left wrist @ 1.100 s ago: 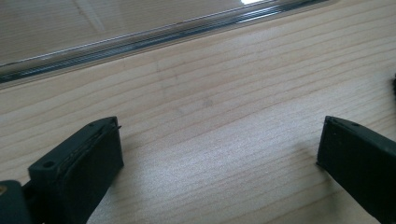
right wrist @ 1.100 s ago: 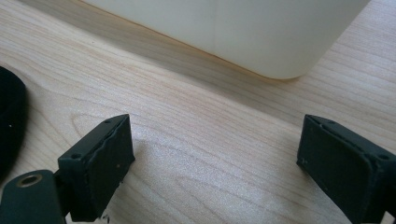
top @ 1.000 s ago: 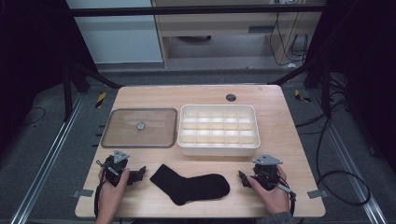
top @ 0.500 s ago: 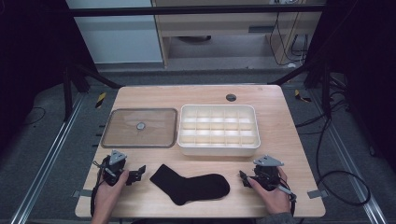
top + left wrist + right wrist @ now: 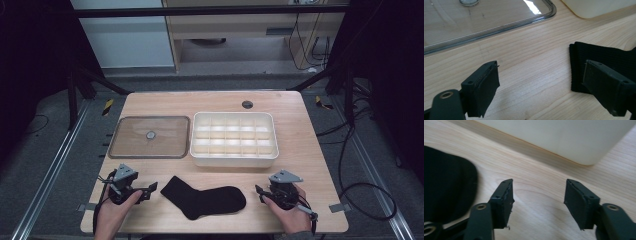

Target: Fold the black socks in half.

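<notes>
Black and flat, the sock (image 5: 205, 198) lies on the wooden bench (image 5: 310, 165) near the front edge, between the two tools — cuff at the left, toe at the right. The left tool (image 5: 148, 190) rests on the bench just beside the cuff, its jaws apart; in the left gripper view the cuff (image 5: 599, 53) lies behind one jaw, with bare wood between the two. The right tool (image 5: 261, 192) sits near the toe, its jaws also apart over bare wood. Farther back stand a white compartment box (image 5: 233, 157) and, to its left, a clear lid (image 5: 150, 137) — both well apart from the sock.
</notes>
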### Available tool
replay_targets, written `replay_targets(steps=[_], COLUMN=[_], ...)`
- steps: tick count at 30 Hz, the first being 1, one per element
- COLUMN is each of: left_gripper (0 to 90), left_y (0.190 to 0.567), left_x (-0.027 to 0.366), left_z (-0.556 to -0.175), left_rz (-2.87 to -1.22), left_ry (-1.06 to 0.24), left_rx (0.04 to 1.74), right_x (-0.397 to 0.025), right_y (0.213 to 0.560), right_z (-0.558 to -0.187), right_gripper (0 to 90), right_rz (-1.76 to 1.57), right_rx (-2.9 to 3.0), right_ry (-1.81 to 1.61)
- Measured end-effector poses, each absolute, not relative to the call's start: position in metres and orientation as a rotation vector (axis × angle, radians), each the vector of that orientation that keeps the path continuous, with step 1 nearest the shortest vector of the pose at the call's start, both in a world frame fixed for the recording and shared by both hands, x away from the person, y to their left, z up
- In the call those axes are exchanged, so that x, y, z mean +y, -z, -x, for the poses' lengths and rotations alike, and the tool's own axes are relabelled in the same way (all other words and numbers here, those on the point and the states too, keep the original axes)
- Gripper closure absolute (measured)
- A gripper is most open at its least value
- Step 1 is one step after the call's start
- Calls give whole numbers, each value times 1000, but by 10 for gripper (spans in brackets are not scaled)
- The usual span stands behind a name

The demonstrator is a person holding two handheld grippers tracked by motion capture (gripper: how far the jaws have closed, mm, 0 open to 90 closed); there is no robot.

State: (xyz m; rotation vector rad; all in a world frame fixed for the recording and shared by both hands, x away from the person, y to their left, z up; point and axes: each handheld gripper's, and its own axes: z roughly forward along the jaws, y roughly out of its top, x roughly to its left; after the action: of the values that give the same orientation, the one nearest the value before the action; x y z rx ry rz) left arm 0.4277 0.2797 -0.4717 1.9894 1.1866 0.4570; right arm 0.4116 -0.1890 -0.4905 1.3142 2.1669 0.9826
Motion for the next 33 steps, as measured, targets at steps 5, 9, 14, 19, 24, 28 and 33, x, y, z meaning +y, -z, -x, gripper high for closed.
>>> replay_targets(steps=[5,9,14,19,24,28,33], left_gripper=[231,279,319,344,365,377,380], left_y=[458,447,436,435,442,447,450], left_x=[265,252,237,231,226,223,219], left_z=[-426,-434,-448,-457,-454,-453,-455], left_rz=[-2041,-2188,-2346,-2412,-2438,-2459,-2473], left_ry=[-438,-348,-290,-264,-259,-254,-249], left_rx=[1163,1154,1122,1130,1133,1126,1122], right_x=[-175,-165,-149,-129,-115,-115,-114], right_y=[469,449,429,432,450,460,467], right_z=[-408,-411,-421,-430,-432,-433,-433], right_gripper=[514,580,683,667,627,618,596], right_rz=[-1334,-1366,-1419,-1439,-1461,-1472,-1477], right_rx=[2292,2401,2510,2585,2625,2613,2639], right_ry=[-960,-884,-877,-831,-758,-716,-682])
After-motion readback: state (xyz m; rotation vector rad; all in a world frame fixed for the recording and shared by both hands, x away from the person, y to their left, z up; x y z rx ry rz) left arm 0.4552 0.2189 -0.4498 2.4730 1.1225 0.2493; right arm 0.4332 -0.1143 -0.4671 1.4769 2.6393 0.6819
